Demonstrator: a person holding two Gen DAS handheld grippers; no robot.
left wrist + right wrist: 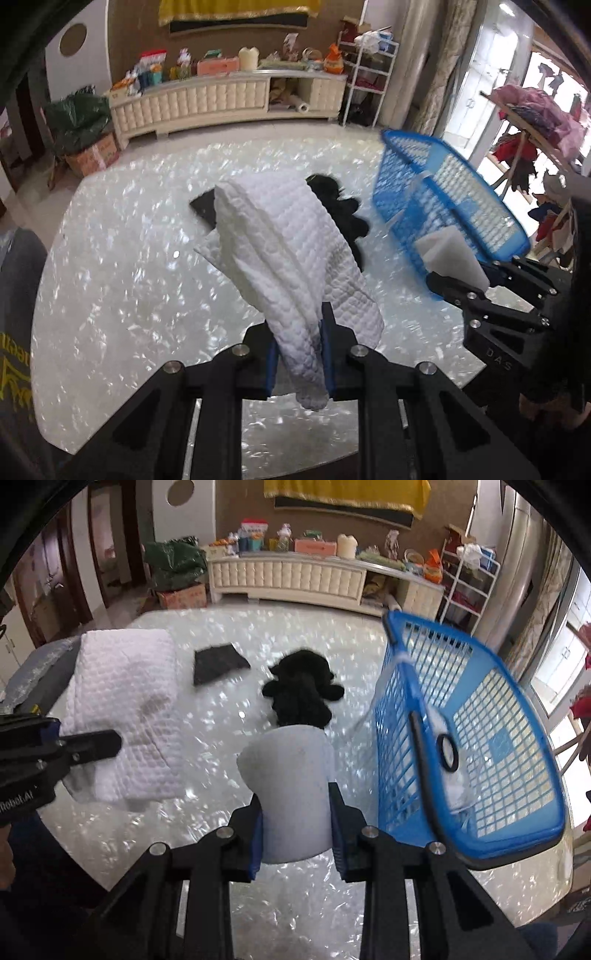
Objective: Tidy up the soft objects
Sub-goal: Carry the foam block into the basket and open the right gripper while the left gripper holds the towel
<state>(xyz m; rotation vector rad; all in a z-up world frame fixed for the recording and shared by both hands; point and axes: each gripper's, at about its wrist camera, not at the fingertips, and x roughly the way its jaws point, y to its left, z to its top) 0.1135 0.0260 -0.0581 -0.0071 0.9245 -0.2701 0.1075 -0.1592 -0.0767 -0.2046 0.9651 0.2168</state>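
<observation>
Towel, white and waffle-textured, is pinched between the blue pads of the left gripper; its bunched end hangs just below the fingers, and the rest drapes forward beyond the fingertips, clear of the table. Jaws are narrow, shut on the cloth. Sponge, a pale grey block bent into a curve, is squeezed between the fingers of the right gripper, sticking out ahead of the tips; those jaws are set wider than the left ones, with both pads pressed on the block's sides. Just right of the right fingers, a blue basket is seen, tilted and blurred, with a black ring and something white and crumpled inside. Ahead of the right fingertips, a black plush toy lies on the table, and a dark grey cloth square lies further ahead to the left. From the left wrist view, both are partly hidden behind the hanging towel. The right gripper is seen to the right of the left fingers, beside the basket.
</observation>
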